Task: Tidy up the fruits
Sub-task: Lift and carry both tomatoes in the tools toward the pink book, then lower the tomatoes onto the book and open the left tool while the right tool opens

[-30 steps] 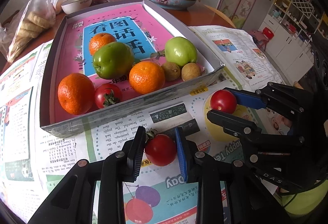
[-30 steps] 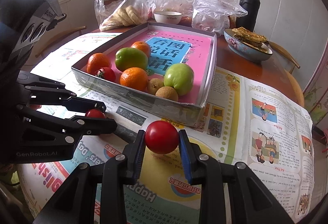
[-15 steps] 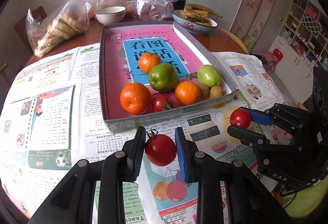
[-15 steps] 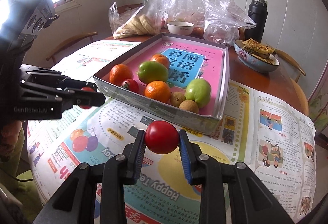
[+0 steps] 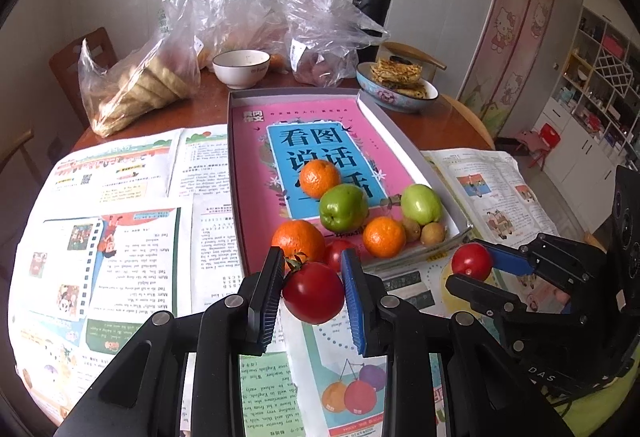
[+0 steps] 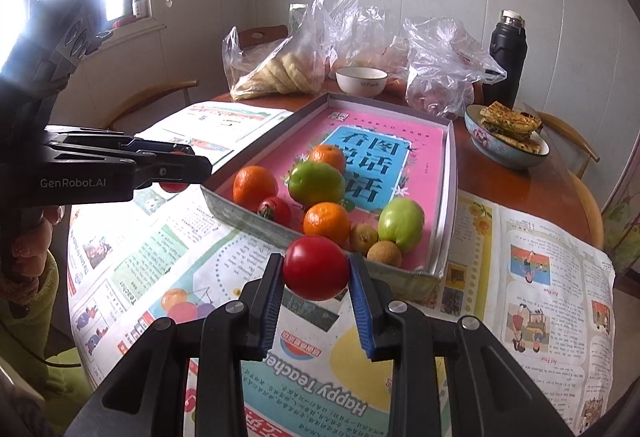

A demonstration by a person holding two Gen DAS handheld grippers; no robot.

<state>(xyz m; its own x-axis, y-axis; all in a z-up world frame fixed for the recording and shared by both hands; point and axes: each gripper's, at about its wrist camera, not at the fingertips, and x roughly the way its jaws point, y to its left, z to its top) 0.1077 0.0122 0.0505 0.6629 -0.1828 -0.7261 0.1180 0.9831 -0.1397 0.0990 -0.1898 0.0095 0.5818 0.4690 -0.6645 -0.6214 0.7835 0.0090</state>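
Left gripper (image 5: 313,293) clamps a stemmed tomato (image 5: 313,291); right gripper (image 6: 316,271) clamps a stemless tomato (image 6: 316,267); only the right wrist view shows fingers (image 6: 30,249).

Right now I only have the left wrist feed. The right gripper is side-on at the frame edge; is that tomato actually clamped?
Observer: Yes. In the right wrist view both pads of the right gripper press the sides of its tomato.
Operator: Stem still on it?
Observer: None shows on that one; the left gripper's tomato has a green calyx.
Operator: Anything left of the left gripper I can't see?
Observer: A person's hand behind the left gripper, with a green sleeve below it.
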